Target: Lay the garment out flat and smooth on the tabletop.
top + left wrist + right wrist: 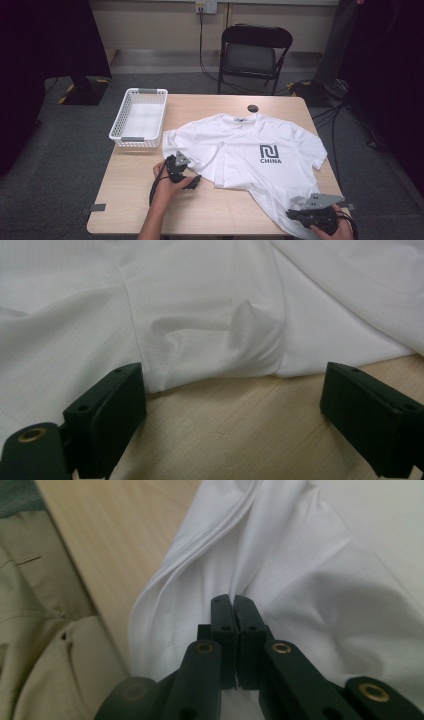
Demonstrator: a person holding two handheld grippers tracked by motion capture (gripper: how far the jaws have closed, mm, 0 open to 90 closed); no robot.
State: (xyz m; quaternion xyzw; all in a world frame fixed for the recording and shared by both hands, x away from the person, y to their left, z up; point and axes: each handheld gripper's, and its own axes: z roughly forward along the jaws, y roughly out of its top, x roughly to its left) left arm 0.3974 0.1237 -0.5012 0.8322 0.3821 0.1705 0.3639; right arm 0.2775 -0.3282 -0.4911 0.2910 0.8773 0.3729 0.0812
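1. We see the T-shirt as soft white matt cloth, finely creased.
2. We see the table as smooth pale wood.
3. We see the basket as white perforated plastic.

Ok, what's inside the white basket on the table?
The white basket looks empty in the high view: just its pale floor shows. The strip behind its near wall is hidden. The T-shirt lies beside it.

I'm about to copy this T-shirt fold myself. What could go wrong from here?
1. The right tool is shut on only a thin pinch of the T-shirt hem at the table edge; it may slip out when pulled.
2. The left tool is open, holding nothing, so the shirt could drag and bunch.
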